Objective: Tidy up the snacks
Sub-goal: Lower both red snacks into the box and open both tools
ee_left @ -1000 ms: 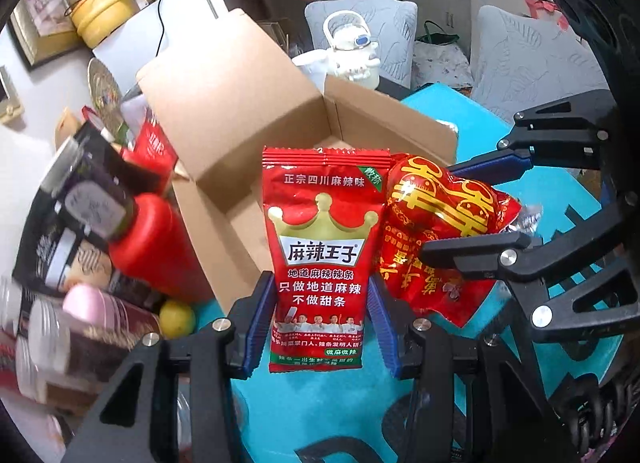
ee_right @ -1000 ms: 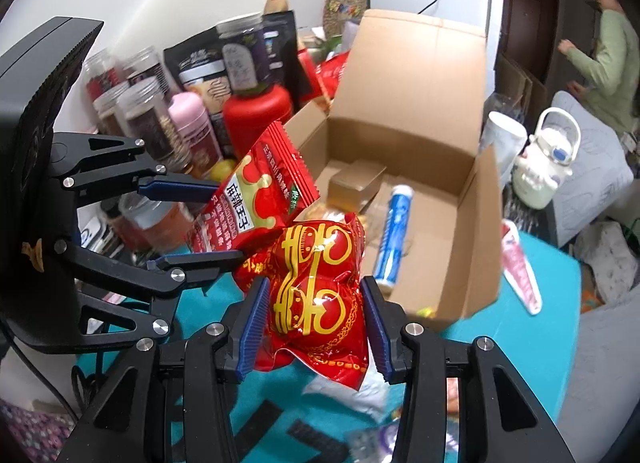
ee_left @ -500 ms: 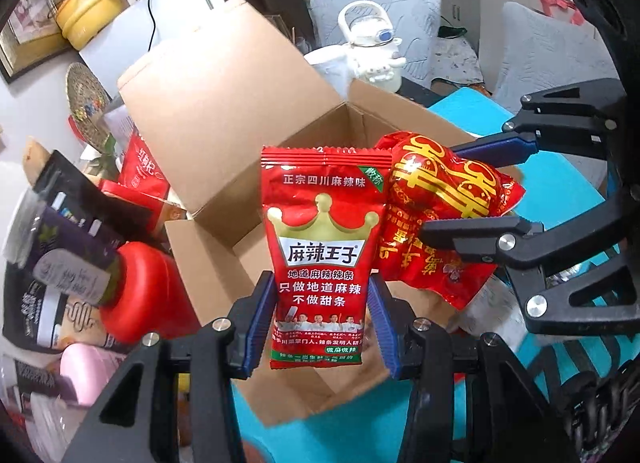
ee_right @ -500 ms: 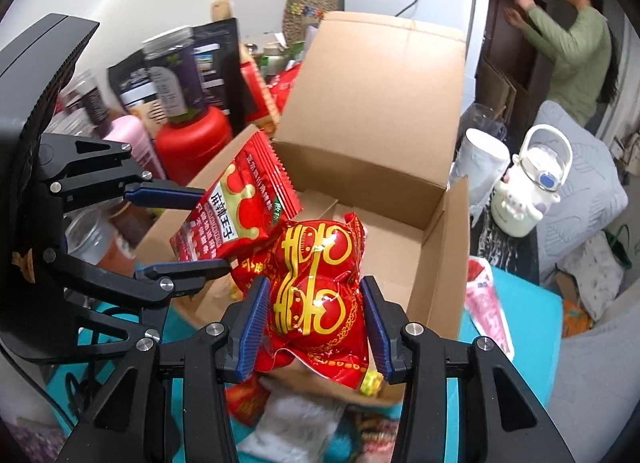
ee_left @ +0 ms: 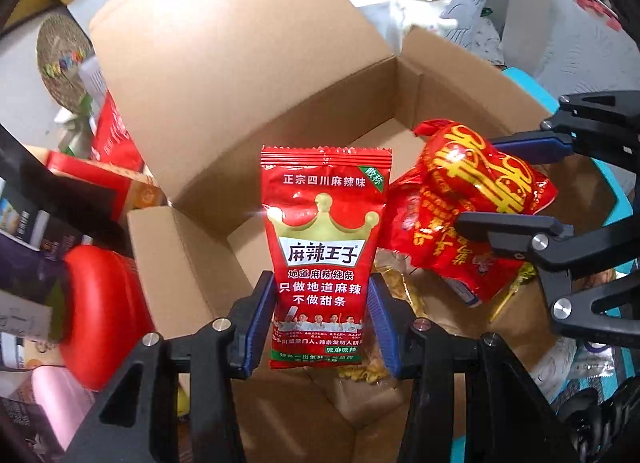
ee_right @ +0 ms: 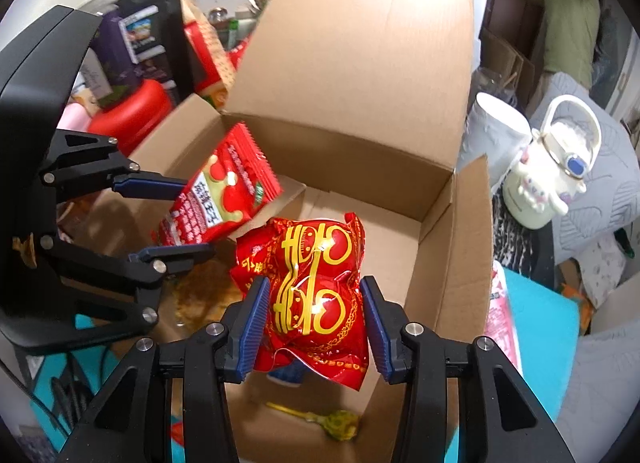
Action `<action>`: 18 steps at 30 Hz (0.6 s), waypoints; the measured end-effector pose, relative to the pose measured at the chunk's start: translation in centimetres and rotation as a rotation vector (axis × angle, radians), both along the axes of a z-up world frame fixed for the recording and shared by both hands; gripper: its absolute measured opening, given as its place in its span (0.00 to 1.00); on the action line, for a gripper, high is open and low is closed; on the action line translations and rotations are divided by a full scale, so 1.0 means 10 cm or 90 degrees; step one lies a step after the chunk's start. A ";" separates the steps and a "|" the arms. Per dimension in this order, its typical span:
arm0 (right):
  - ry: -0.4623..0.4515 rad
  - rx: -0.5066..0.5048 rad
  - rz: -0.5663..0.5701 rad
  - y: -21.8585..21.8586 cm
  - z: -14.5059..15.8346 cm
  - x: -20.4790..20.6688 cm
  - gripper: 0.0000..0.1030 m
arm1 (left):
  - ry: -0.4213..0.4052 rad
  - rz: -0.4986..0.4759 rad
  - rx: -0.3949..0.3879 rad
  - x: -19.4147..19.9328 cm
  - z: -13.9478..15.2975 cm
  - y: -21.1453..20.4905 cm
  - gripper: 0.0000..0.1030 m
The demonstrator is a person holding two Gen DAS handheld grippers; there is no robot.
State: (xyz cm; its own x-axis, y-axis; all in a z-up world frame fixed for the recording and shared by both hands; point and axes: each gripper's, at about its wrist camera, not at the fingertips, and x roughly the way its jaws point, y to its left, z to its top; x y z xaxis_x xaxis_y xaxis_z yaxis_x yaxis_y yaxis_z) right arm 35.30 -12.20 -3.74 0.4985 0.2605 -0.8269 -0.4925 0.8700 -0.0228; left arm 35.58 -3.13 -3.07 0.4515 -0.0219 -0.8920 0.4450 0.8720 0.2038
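Note:
My left gripper (ee_left: pixel 322 319) is shut on a flat red snack packet with a gold crown (ee_left: pixel 324 247), held upright over the open cardboard box (ee_left: pixel 224 75). Its blue pads press the packet's lower sides. My right gripper (ee_right: pixel 314 329) is shut on a puffy red bag with gold characters (ee_right: pixel 316 283), also above the box interior (ee_right: pixel 384 231). In the right wrist view the left gripper (ee_right: pixel 176 219) and its crown packet (ee_right: pixel 218 199) hang just left of the puffy bag. In the left wrist view the right gripper (ee_left: pixel 516 183) holds that bag (ee_left: pixel 476 199) at the right.
Inside the box lie a yellow snack bag (ee_left: pixel 368 371) and a yellow lollipop (ee_right: pixel 336 421). Jars, a red-lidded container (ee_left: pixel 100 311) and dark packets crowd the left. A white kettle (ee_right: pixel 554 175) and white cup (ee_right: pixel 494 131) stand right of the box. A person (ee_right: pixel 568 11) stands at the back.
Both grippers moved forward and down with their packets, from above the teal table to over the box interior. The box now fills both views. Neither grip has changed.

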 end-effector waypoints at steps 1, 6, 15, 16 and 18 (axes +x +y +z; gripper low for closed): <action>0.005 -0.004 -0.004 0.00 -0.03 0.02 0.44 | 0.008 0.003 -0.001 0.03 -0.04 0.00 0.45; 0.029 -0.021 -0.013 -0.03 -0.21 0.06 0.44 | 0.029 0.007 0.002 0.08 -0.17 -0.01 0.45; 0.017 -0.042 -0.020 0.03 -0.21 -0.02 0.46 | 0.043 0.026 0.028 0.07 -0.27 -0.07 0.45; 0.007 -0.047 -0.025 0.03 -0.18 -0.03 0.46 | 0.042 0.033 0.029 0.06 -0.26 -0.07 0.45; -0.012 -0.063 -0.034 0.05 -0.13 -0.08 0.48 | 0.022 0.044 0.042 0.03 -0.23 -0.06 0.45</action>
State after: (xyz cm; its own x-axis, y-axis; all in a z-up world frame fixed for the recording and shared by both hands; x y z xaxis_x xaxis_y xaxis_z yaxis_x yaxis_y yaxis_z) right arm 34.53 -11.69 -5.05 0.5256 0.1510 -0.8372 -0.4448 0.8877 -0.1191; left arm 35.93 -3.76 -5.33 0.4182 0.0672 -0.9059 0.3922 0.8862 0.2467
